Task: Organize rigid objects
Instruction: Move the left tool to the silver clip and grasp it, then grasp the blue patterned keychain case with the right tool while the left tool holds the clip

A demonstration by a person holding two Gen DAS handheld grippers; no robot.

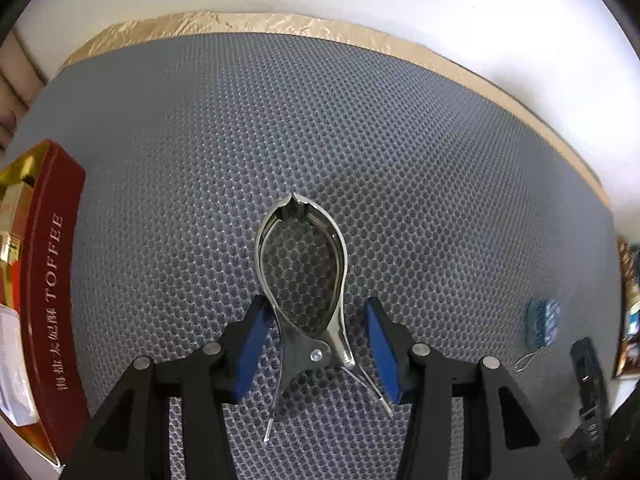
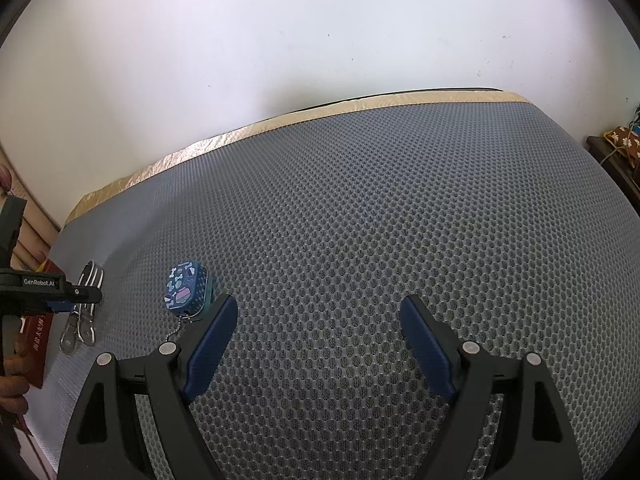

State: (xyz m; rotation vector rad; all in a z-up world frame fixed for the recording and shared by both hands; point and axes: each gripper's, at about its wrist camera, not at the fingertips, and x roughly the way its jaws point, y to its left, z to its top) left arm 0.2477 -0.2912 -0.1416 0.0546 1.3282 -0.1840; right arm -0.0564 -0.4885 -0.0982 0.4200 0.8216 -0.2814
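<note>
A shiny metal spring clamp [image 1: 304,276] lies flat on the grey honeycomb mat [image 1: 320,120], its handles towards the camera. My left gripper [image 1: 316,308] points down over it, open. The clamp's waist sits between the blue pads; the left pad [image 1: 256,332] is close beside it and the right pad stands apart. The right wrist view shows the same clamp [image 2: 86,300] under the left gripper [image 2: 76,298]. My right gripper [image 2: 316,320] hangs open over bare mat [image 2: 360,200]. A small blue patterned case [image 2: 186,290] with a ball chain stands just left of its left finger.
A red and gold toffee box [image 1: 52,280] lies at the mat's left edge, also seen as the red box [image 2: 36,344] beside a hand. The blue case [image 1: 542,322] sits far right in the left wrist view. A gold foil strip [image 1: 240,24] borders the mat against a white wall.
</note>
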